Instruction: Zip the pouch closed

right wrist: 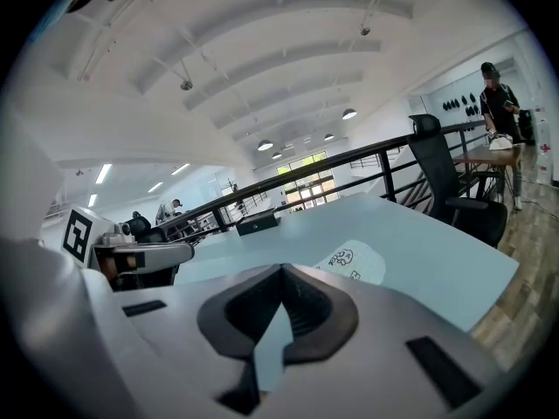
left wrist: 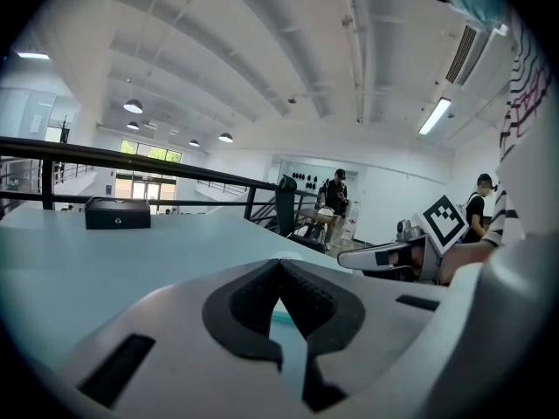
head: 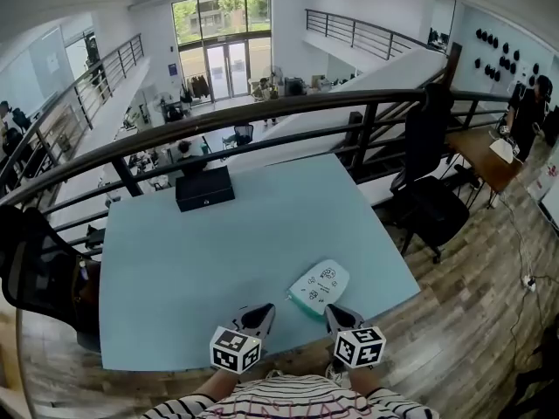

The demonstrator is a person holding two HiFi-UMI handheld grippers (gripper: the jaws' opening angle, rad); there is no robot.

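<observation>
The pouch (head: 320, 286) is white with small prints and a teal edge, and it lies flat near the front edge of the light blue table (head: 218, 251). My left gripper (head: 264, 309) sits just left of the pouch's near end and my right gripper (head: 331, 310) just right of it. Both are apart from the pouch. In the left gripper view the jaws (left wrist: 279, 262) meet at their tips with nothing between them. In the right gripper view the jaws (right wrist: 281, 269) are likewise shut and empty. There the pouch (right wrist: 354, 260) lies ahead and to the right.
A black box (head: 204, 188) stands at the table's far edge, in front of a dark railing (head: 262, 112). A black office chair (head: 428, 201) stands off the right side and another (head: 35, 269) off the left. A person's striped sleeves (head: 288, 401) are at the bottom.
</observation>
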